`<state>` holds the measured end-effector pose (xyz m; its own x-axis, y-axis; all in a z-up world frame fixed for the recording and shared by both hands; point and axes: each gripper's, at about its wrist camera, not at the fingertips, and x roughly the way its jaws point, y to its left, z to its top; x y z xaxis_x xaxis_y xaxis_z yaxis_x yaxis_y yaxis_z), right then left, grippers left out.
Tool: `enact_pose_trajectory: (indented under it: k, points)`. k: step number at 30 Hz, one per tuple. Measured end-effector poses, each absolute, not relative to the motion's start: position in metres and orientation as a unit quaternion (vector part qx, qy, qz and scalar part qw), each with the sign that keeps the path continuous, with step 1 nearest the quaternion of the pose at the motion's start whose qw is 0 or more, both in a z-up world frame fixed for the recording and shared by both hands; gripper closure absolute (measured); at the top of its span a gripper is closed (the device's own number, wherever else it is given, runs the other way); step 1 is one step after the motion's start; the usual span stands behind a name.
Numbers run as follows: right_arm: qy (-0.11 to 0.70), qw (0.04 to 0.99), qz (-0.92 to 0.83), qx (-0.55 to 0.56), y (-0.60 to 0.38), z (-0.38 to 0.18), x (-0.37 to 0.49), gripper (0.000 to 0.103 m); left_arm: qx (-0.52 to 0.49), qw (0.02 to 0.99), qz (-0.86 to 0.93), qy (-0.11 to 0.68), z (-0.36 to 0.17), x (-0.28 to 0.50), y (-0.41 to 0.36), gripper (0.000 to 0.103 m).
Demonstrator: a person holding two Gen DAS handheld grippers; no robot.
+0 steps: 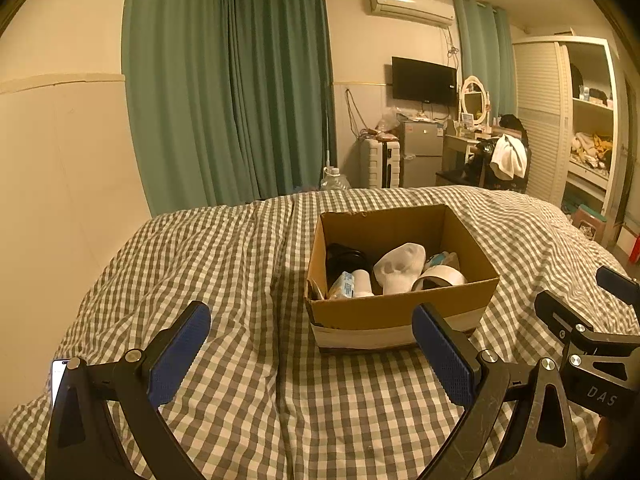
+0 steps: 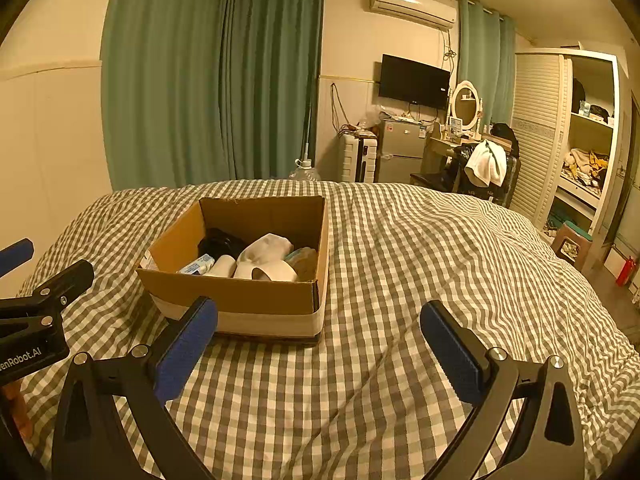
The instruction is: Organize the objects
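An open cardboard box (image 1: 396, 312) (image 2: 240, 300) stands on the checked bedspread. Inside it lie a white sock (image 1: 402, 268) (image 2: 264, 250), a roll of white tape (image 1: 440, 278) (image 2: 278, 272), a small blue-and-white carton (image 1: 343, 286) (image 2: 197, 266), a white cylinder (image 1: 362, 282) (image 2: 224, 266) and something black (image 1: 344, 258) (image 2: 219, 242). My left gripper (image 1: 312, 334) is open just in front of the box, holding nothing. My right gripper (image 2: 320, 330) is open to the right of the box front, holding nothing. Each gripper shows at the edge of the other's view.
The checked bedspread (image 1: 240, 280) (image 2: 440, 260) spreads wide around the box. A phone (image 1: 59, 376) lies at the bed's left edge. Beyond the bed are green curtains (image 1: 240, 92), a water jug (image 1: 334, 180), a small fridge (image 1: 420, 152), a chair with a white cloth (image 1: 508, 156) and a wardrobe (image 1: 580, 120).
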<state>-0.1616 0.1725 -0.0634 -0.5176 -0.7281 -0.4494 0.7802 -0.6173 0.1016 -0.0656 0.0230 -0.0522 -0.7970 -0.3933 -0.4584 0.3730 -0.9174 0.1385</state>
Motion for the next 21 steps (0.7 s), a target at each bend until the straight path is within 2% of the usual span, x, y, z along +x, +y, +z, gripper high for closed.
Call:
enact_pose_trajectory:
  k: [21]
  points:
    - [0.059,0.435,-0.868,0.233,0.1709,-0.0665,-0.1599,0.001,0.25,0.204,-0.946,-0.023,-0.0544,-0.0645,0.0245,0.0]
